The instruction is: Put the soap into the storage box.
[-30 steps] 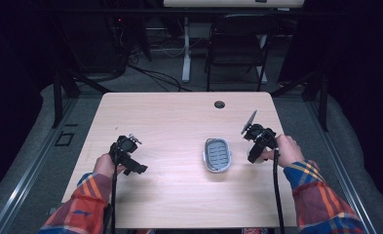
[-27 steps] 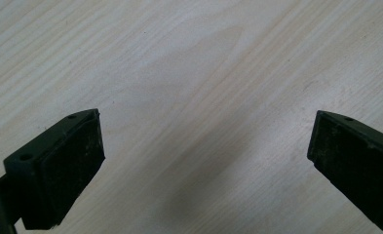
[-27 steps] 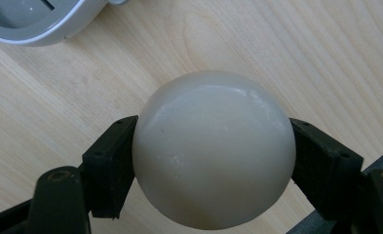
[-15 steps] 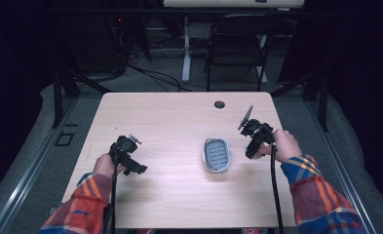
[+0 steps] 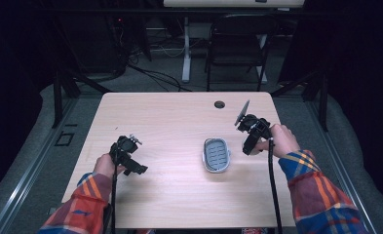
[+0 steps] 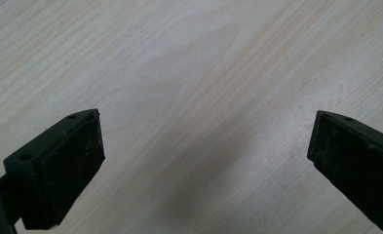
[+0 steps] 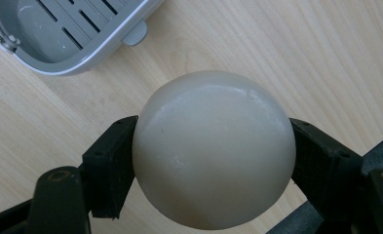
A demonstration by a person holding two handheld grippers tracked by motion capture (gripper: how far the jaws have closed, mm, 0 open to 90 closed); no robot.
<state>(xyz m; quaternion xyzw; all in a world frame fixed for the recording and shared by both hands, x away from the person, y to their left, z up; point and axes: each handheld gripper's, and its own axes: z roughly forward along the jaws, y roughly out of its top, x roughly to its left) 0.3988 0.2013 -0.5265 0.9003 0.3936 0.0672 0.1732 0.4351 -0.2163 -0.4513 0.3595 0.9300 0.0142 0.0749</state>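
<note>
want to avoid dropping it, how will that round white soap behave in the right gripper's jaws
The soap looks smooth and rounded, so it may slip or twist between the right gripper's flat pads. It appears solid, probably stiff, not squashy. Set loose on the table, it could roll; the slotted dish would likely stop that.

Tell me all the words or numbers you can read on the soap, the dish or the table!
There are none to read.
Soap: smooth and plain, no stamp or letters on the side that shows.
Soap dish: plain grey with slots, no label.
Table: bare wood grain, no writing.
</note>
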